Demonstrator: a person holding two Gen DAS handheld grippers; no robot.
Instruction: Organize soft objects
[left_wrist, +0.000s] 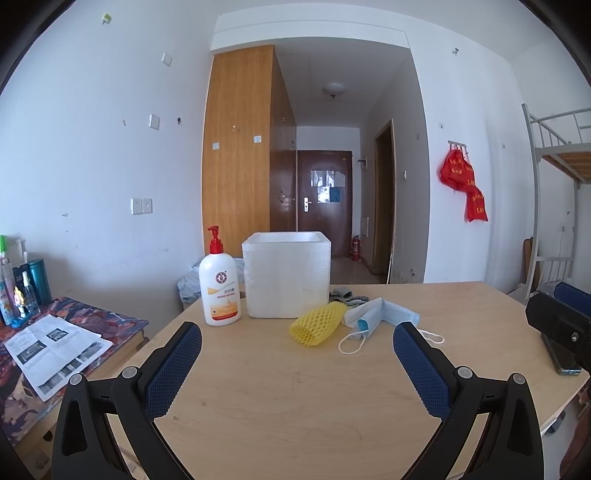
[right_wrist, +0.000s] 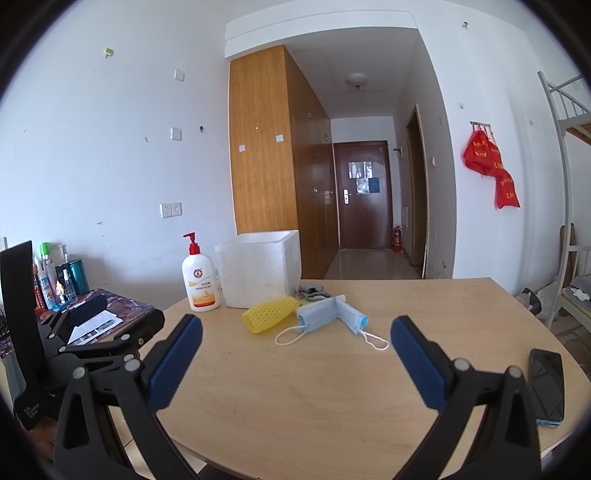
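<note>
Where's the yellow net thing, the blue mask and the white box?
Yellow net (left_wrist: 317, 323), left wrist view, middle of its mesh side.
Mask (right_wrist: 334, 311), right wrist view, on the folded blue part.
White box (left_wrist: 288, 280), left wrist view, centre of its front wall.

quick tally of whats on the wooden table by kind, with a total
Yellow foam net sleeve: 1
Blue face masks: 2, lying across each other
Grey cloth item: 1, partly hidden, kind unclear
White foam box: 1
Pump lotion bottle: 1
Phone: 1
Total: 7

Lotion bottle (left_wrist: 219, 286), phone (right_wrist: 547, 384), newspaper (left_wrist: 51, 349).
</note>
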